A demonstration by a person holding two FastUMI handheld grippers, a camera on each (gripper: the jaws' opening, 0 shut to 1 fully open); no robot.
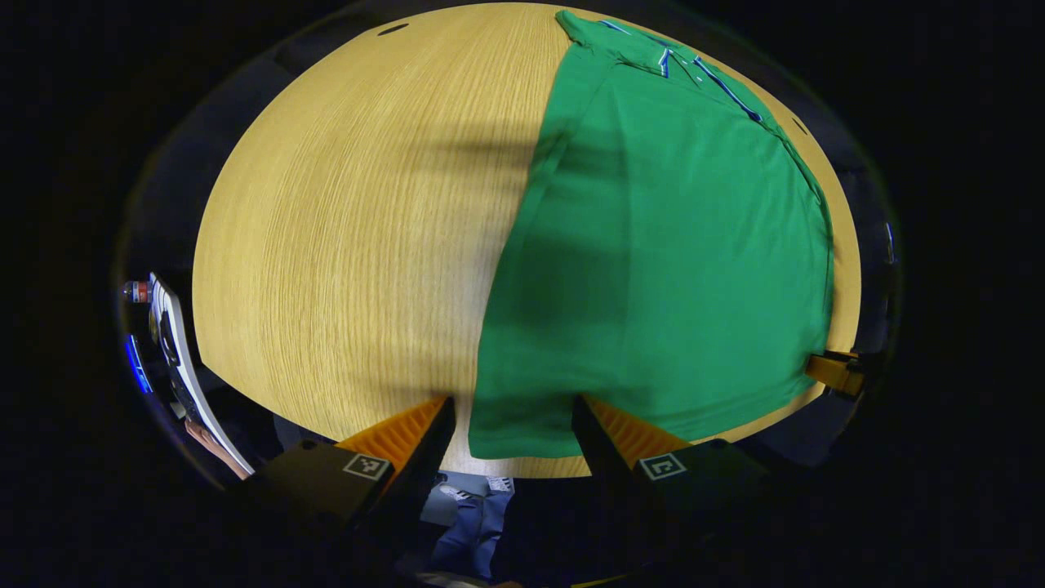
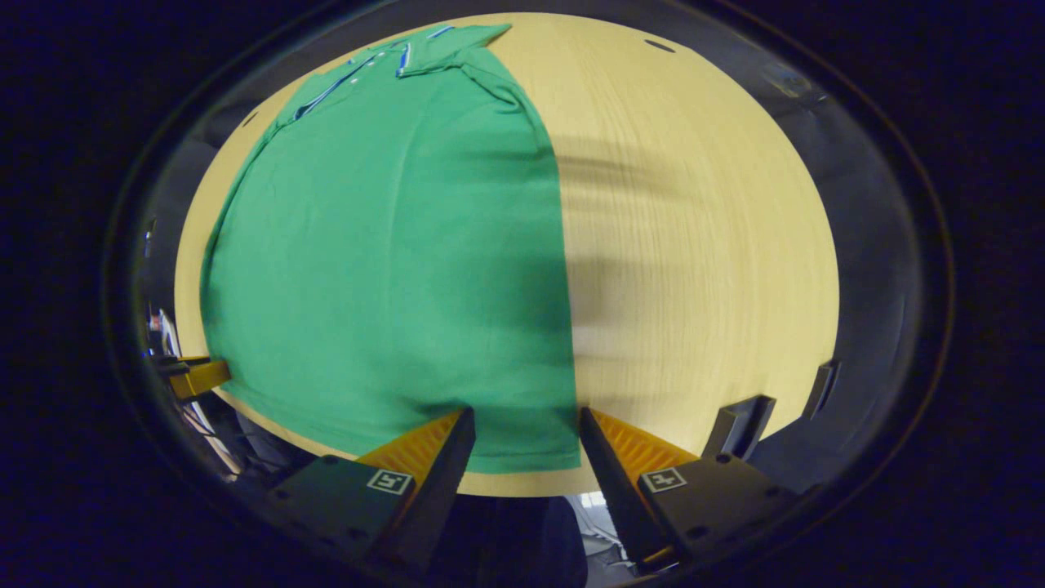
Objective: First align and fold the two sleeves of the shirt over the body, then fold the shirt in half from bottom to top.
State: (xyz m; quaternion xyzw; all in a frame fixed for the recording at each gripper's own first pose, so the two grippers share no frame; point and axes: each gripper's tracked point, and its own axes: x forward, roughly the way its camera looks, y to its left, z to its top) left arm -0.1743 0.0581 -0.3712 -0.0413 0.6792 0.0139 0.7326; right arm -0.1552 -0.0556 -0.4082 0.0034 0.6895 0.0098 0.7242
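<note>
A: So, where does the shirt (image 1: 661, 269) lie?

B: Flat on the wooden surface (image 1: 343, 229), collar (image 1: 665, 57) at the far end and hem at the near edge. Its sides run straight from shoulder to hem, so I judge the sleeves are already folded over the body, though the folds themselves are hard to make out.

A: And the left gripper (image 1: 513, 425)?

B: Its fingers stand wide apart, holding nothing. They hover over the near left corner of the hem, which shows in the gap between them in the left gripper view.

A: The right gripper (image 2: 522, 437)?

B: Likewise spread wide and empty, framing the near right corner of the hem in the right gripper view. Each view also catches the other gripper at the far side of the hem.

A: Which step is that, then?

B: By my reading, the start of the bottom-to-top fold: both corners lined up, neither pinched yet.

A: What does the next move need?

B: Each pair of fingers should come down and close on its own corner, catching every layer. Then both should lift together and carry the hem evenly up to the collar, so the edge stays square and the tucked sleeves don't slip out.
</note>
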